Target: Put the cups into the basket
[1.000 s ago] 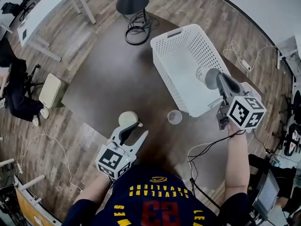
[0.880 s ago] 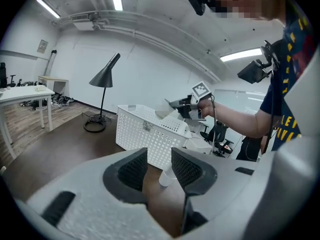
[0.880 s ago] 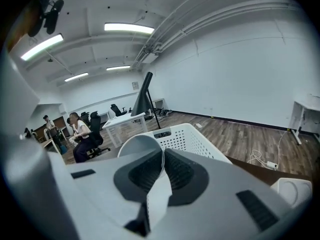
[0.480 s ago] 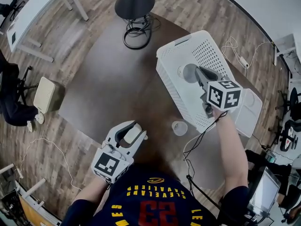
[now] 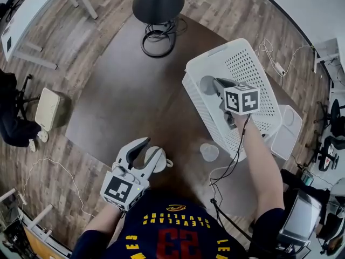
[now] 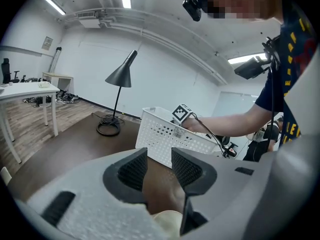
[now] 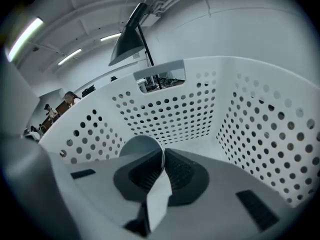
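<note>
Left gripper (image 5: pixel 152 147), well short of the basket (image 5: pixel 214 53): jaws about half apart, closed around a cream cup (image 5: pixel 155 159) seated deep near their root. Its axis is hard to read, probably tipped. Clear cup (image 5: pixel 209 152): upright, mouth up, on the table (image 5: pixel 135 90) just beside the basket's near wall. Right gripper (image 5: pixel 215 84), inside the basket: jaws almost together, pinching the grey cup (image 5: pixel 205 84) by its wall; cup sideways, axis near level. Cups look light, thin and slick, so pinch the rim wall gently.
</note>
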A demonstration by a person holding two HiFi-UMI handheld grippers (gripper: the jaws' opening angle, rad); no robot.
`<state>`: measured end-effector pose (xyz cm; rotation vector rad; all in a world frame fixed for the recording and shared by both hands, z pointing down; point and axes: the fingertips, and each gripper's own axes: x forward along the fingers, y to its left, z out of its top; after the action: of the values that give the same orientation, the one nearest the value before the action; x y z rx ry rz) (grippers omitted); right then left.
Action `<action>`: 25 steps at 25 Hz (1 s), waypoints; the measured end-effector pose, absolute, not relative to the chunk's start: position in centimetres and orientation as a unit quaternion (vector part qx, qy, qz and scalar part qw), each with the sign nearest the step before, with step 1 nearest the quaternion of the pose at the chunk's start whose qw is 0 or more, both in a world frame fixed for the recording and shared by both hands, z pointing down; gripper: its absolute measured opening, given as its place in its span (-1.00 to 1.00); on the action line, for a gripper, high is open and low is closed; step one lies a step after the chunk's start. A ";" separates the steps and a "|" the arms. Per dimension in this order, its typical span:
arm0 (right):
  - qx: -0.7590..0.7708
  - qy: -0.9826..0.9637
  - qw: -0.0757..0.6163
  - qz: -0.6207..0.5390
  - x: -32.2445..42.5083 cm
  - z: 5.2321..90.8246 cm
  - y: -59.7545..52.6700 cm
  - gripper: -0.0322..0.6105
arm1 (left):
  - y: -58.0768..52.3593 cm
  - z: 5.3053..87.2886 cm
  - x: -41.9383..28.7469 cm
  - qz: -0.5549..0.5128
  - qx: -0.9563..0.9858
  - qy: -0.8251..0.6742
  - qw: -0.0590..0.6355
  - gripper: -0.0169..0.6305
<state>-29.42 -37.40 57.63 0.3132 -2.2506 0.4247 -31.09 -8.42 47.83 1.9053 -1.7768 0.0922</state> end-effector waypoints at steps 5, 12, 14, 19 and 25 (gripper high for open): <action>0.135 -0.883 0.416 0.172 -29.8 59.4 -37.5 -0.81 | -8.5 48.5 -32.2 0.036 0.701 -0.658 0.272 -0.52; 0.140 -0.882 0.415 0.172 -29.5 60.1 -38.1 -0.80 | -9.0 48.9 -32.2 0.030 0.705 -0.652 0.276 -0.52; 0.144 -0.883 0.410 0.178 -29.4 60.1 -38.2 -0.72 | -8.9 48.8 -32.3 0.025 0.705 -0.652 0.277 -0.52; 0.171 -0.889 0.384 0.181 -28.3 57.8 -39.1 -0.58 | -8.6 48.4 -31.7 0.025 0.710 -0.649 0.273 -0.52; 0.217 -0.918 0.305 0.130 -25.4 49.2 -39.5 -0.58 | -8.4 47.3 -30.4 0.027 0.725 -0.639 0.255 -0.52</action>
<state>-25.44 -39.52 49.22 0.5737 -2.4321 0.3454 -30.42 -8.40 47.34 1.9685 -1.7356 0.0721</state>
